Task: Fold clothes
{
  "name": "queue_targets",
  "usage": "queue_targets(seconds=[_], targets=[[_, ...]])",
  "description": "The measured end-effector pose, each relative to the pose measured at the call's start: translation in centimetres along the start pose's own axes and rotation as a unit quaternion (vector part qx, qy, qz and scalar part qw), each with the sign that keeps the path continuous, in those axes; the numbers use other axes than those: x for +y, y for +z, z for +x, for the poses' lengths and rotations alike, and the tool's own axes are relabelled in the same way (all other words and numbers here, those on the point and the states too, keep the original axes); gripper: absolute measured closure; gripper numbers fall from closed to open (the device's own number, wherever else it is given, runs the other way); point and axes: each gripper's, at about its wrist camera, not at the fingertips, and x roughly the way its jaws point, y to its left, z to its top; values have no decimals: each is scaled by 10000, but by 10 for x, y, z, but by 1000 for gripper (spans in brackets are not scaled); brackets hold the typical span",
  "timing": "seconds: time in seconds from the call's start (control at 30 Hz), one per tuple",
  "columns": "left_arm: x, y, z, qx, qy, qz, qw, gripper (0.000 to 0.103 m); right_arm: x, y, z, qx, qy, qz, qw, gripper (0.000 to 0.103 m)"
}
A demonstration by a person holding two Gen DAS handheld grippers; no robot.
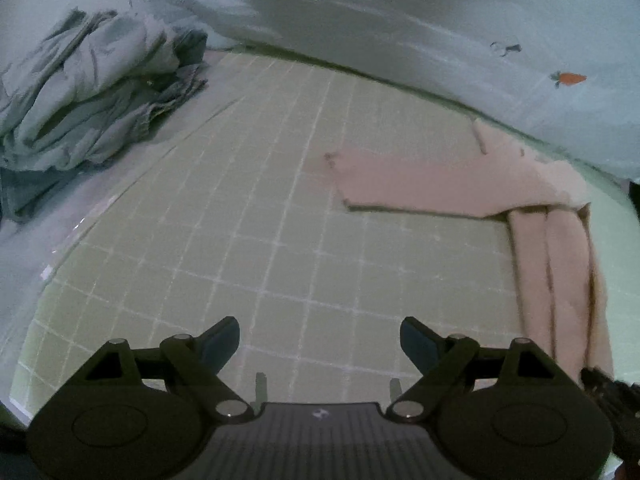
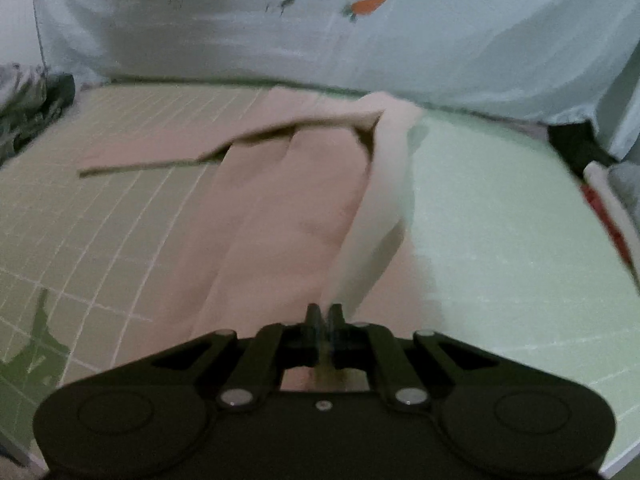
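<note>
Mid-fold: the right gripper (image 2: 325, 312), jaws clamped on the pink garment's (image 2: 288, 200) edge, should carry it toward 10 o'clock, while the left gripper (image 1: 320, 340) waits, jaws apart, over the gridded mat (image 1: 240, 220).

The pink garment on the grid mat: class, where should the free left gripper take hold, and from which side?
Grip the pink garment at its loose flat end corner, approaching low from the bare mat side with the open left gripper; that edge lies free.

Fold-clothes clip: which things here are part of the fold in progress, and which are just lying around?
In the job:
pink garment
right gripper, shut on its edge
left gripper, open over the grid mat

Lying about:
grey clothes pile
carrot-print sheet
</note>
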Motion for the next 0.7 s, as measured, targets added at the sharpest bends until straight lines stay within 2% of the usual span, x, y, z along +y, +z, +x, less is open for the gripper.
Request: queue_targets(seconds=[0.17,0.3,0.53,0.63,0.7], targets=[[17,1,4,92,32,-159,9998,15,2,2,2,116,-68,341,9993,93],[20,4,10,126,-32,-208,9997,15,-3,5,-6,-54,-46,704,9975,79],[12,13,18,103,-83,-328,9994,14,-8,7,10,249,1,757,9968,79],[4,18,23,123,-84,-418,9990,14,-14,16,8,104,-3,669,9977,78],[-1,21,28,151,-73,-526,9985,14,-20,24,6,-2,-5,599,9982,72]])
